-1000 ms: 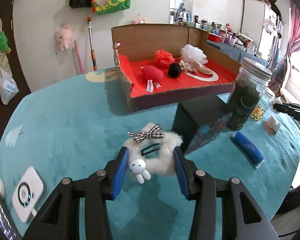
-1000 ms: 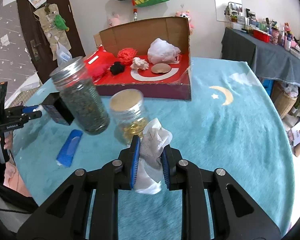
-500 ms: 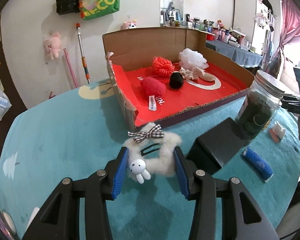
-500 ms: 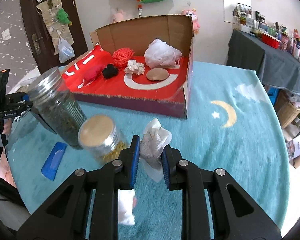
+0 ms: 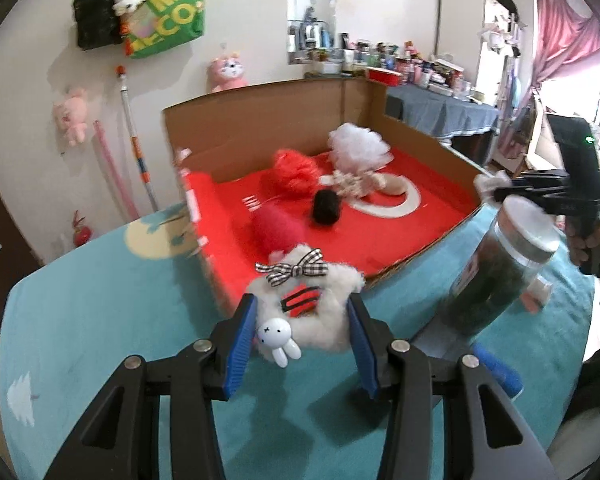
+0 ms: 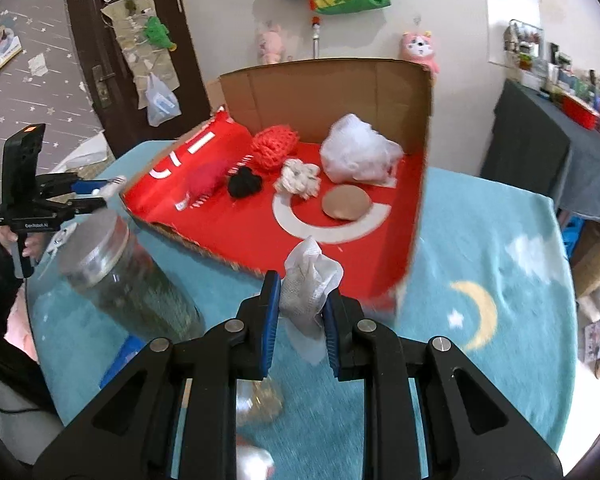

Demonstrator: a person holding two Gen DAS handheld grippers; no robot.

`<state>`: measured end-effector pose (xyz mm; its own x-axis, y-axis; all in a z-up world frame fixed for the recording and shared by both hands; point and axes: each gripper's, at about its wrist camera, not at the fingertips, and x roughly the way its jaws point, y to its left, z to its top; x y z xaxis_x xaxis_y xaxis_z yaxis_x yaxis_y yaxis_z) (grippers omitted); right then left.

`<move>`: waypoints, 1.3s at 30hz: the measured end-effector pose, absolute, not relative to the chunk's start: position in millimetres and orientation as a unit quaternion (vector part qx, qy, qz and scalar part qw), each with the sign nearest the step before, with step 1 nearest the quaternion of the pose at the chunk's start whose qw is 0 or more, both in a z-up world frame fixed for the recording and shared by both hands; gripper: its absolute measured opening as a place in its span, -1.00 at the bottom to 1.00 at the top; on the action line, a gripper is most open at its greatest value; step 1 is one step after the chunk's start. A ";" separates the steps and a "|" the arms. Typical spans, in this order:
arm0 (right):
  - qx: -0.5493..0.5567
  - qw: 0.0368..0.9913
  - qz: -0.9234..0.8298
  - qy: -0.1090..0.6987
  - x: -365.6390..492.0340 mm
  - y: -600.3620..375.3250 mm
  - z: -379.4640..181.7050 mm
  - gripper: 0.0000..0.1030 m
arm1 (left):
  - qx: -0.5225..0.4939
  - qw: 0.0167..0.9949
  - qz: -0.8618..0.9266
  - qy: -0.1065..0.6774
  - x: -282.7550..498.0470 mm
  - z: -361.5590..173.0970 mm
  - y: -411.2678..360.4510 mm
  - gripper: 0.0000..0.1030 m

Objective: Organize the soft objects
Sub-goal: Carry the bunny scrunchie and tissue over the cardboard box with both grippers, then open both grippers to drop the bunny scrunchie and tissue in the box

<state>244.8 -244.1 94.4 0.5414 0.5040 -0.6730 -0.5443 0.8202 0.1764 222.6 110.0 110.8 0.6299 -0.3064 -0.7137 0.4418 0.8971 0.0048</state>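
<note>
While our left tongs sit partly open, pinching a fluffy hair clip with a checked bow, and our right tongs are nearly closed on a crumpled white pouch, we judge this the carrying step, both loads lifted near the front edge of the box. Next we need to reach over that low front wall and let go above bare red floor, clear of the puffs already lying inside, and steer around the jar beside the box
</note>
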 end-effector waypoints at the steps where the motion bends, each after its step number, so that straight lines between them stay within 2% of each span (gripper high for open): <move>1: -0.028 0.875 0.301 0.378 249.1 -240.5 95.3 -0.62 | 0.090 0.894 -0.214 0.383 229.5 111.3 102.5 -0.08; 17: -0.086 0.834 0.252 0.484 326.8 -184.1 70.8 -0.62 | 0.110 0.837 -0.212 0.491 303.2 79.0 39.4 -0.08; 27: -0.116 0.811 0.233 0.524 343.8 -170.7 54.2 -0.62 | 0.140 0.822 -0.192 0.518 325.8 63.3 26.9 -0.08; 39: -0.123 0.806 0.223 0.535 351.2 -169.6 47.3 -0.59 | 0.148 0.814 -0.179 0.532 336.5 52.3 24.2 -0.02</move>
